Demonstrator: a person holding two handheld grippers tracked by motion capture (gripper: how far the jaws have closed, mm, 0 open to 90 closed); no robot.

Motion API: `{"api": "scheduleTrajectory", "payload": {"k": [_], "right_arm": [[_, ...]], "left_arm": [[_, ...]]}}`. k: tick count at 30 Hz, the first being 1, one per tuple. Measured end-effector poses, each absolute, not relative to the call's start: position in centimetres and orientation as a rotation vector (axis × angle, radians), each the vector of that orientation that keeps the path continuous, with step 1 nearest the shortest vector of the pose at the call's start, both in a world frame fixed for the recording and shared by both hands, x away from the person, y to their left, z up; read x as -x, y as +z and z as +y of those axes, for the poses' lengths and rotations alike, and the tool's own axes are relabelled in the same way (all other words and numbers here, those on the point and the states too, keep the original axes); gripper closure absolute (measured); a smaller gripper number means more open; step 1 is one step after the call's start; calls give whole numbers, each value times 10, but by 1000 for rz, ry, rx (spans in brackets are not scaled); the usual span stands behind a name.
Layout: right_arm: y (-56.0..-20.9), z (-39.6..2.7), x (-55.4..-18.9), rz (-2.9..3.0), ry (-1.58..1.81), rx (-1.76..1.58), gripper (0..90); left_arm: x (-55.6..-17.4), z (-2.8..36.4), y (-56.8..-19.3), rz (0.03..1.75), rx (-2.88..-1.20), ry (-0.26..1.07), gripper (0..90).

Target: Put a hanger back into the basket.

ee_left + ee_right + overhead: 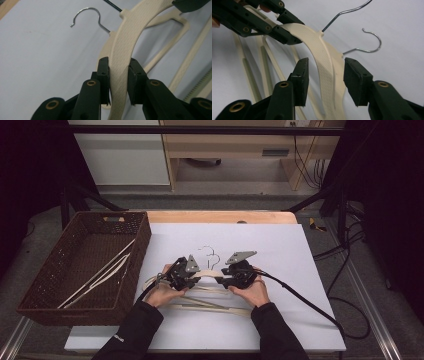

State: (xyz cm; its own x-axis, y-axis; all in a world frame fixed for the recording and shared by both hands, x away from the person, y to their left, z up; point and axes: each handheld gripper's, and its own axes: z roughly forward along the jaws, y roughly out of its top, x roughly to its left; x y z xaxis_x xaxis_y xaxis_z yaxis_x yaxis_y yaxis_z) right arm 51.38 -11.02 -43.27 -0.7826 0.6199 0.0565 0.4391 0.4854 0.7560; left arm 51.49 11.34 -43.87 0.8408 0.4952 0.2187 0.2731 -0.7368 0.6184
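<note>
Left tongs [118, 82] clamped, right tongs [325, 82] apart

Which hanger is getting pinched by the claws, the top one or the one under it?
The top cream hanger: the left gripper clamps its arm. The lower hanger lies flat on the white sheet. The right gripper stands open around the top one.

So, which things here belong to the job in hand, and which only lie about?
In the job:
- top cream hanger, clamped by the left tool
- right tool, open around that hanger's arm
- second cream hanger underneath
- wicker basket, hangers inside

Lying about:
- white sheet
- cables beside the table
</note>
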Motion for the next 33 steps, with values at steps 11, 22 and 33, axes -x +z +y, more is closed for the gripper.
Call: {"api": "scheduleTrajectory", "payload": {"k": [11, 22, 33], "right_arm": [[-432, -110, -510, 2623, 1240, -862, 738], [-416, -117, -496, 2745, 1342, -722, 803], [-395, -126, -475, 2773, 1518, -644, 867]], "left_arm": [[-494, 114, -427, 482, -2421, 527, 748], [-469, 133, -399, 485, -2328, 424, 659], [-441, 172, -372, 577, -2120, 362, 298]]}}
